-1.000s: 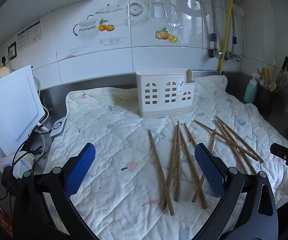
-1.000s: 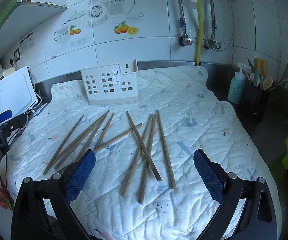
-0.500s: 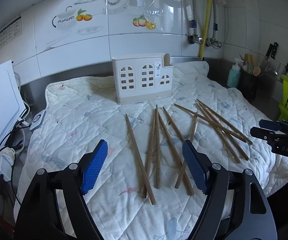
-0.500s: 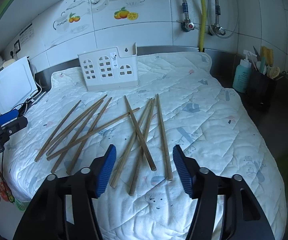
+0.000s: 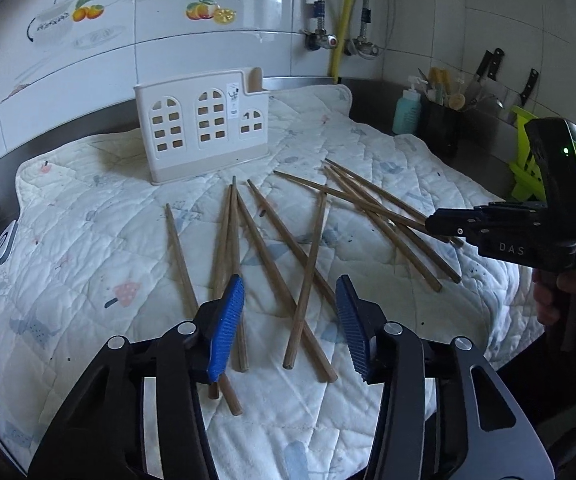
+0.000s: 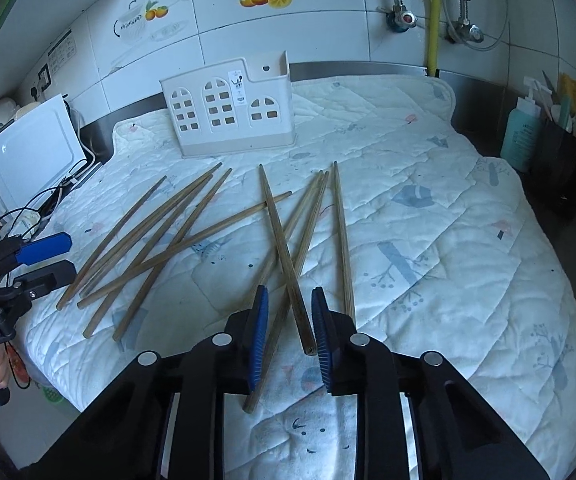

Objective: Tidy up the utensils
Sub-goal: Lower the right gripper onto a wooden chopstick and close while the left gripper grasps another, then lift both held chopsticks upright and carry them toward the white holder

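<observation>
The right gripper (image 6: 288, 332), seen from its own camera, hovers low over the near ends of a crossed bunch of chopsticks (image 6: 286, 256); its blue ribbed pads (image 6: 259, 332) stand a narrow gap apart, with the ends of two sticks lying in that gap, and nothing is clamped as far as can be seen. The left gripper (image 5: 290, 322) is set wider, its blue pads (image 5: 227, 324) parted over the near ends of another bunch of chopsticks (image 5: 264, 256) (these lie loose beneath it, not held). The sticks are long, thin and brown wood, slightly tapered, about a dozen in all, scattered in two fans that cross one another. Behind them stands a cream plastic holder (image 5: 204, 128), upright, its front pierced with arched window-shaped openings and a small printed label, with a raised notch at one end. Everything rests on a white quilted mat (image 6: 428, 240) printed with small pale figures, spread over a steel counter (image 6: 484, 92). The wall behind is white tile (image 6: 288, 16) with fruit and teapot decals, and a yellow hose (image 6: 432, 12) and metal pipes run down it. To the right a teal bottle (image 6: 522, 136) stands beside a dark caddy (image 6: 560, 168) of kitchen tools; to the left a white appliance (image 6: 28, 152) sits among cables.
</observation>
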